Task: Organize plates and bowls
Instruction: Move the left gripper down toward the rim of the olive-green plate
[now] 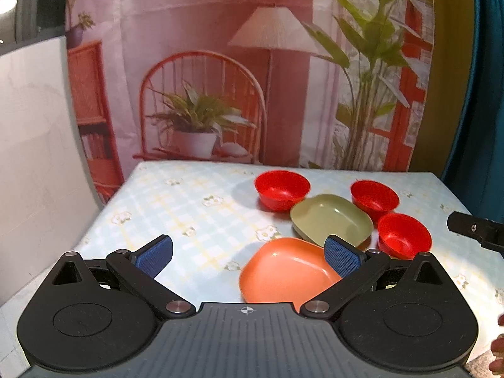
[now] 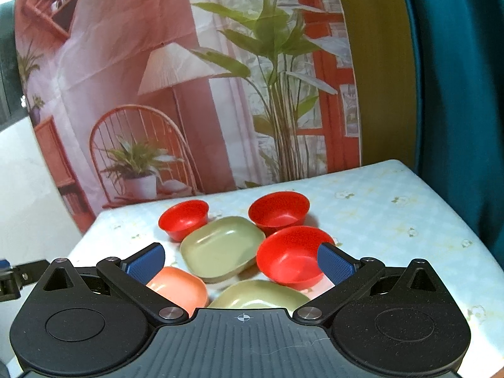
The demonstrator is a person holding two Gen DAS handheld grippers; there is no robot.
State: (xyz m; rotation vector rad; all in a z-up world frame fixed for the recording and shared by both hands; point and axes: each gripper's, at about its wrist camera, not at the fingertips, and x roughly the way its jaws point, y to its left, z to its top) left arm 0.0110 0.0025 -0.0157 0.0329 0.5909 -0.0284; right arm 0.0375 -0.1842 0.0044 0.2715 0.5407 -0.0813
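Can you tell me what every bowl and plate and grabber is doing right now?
left gripper: open, holding nothing.
right gripper: open, holding nothing.
far red bowl: upright, empty, alone.
middle red bowl: upright, empty, alone.
near red bowl: upright, empty, not stacked.
green plate: flat on the table, empty.
second green plate: empty, partly hidden by the right gripper.
orange plate: flat on the table, empty.

Left hand-held gripper (image 1: 249, 253): bare counter (image 1: 176, 214) ahead-left; orange plate (image 1: 283, 274), green plate (image 1: 330, 219), red bowls (image 1: 282, 189) crowd ahead-right.
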